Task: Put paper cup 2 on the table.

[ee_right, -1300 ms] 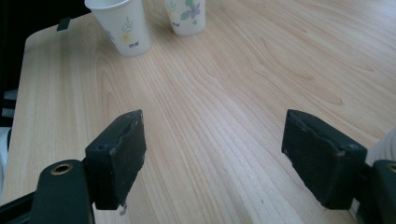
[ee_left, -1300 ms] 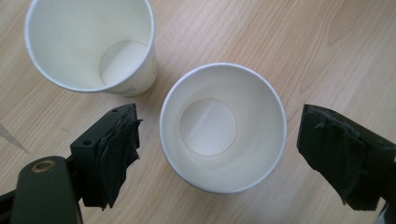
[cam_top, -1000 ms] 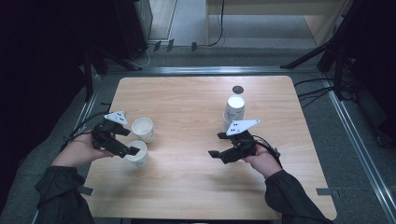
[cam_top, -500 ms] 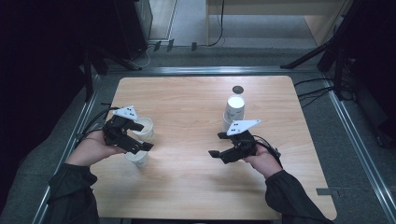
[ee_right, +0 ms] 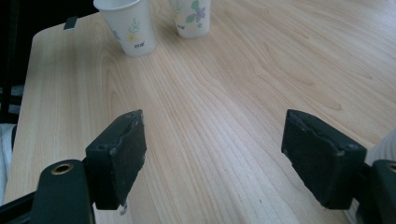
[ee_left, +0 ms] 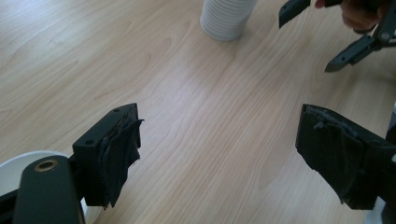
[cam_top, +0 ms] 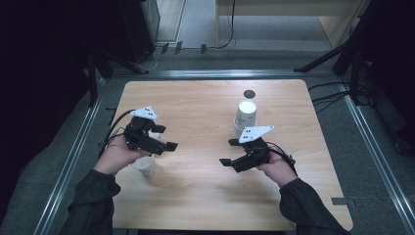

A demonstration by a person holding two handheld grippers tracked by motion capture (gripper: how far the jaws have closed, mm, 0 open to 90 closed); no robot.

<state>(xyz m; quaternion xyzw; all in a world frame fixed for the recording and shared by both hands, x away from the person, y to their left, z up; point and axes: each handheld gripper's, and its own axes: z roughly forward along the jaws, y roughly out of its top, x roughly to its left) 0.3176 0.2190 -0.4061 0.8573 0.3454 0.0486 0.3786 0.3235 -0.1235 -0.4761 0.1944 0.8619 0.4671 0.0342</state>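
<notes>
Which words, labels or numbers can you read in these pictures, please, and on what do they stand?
None can be read.
Nearer paper cup: a small dark mark under its flower print, too blurred to read.
Second paper cup: flower print, no text seen.
Grey plate on the right tool: black dots, no letters.

Left gripper [cam_top: 166, 139] now lifted rightward off the cup [cam_top: 145, 165], seemingly empty-jawed.
</notes>
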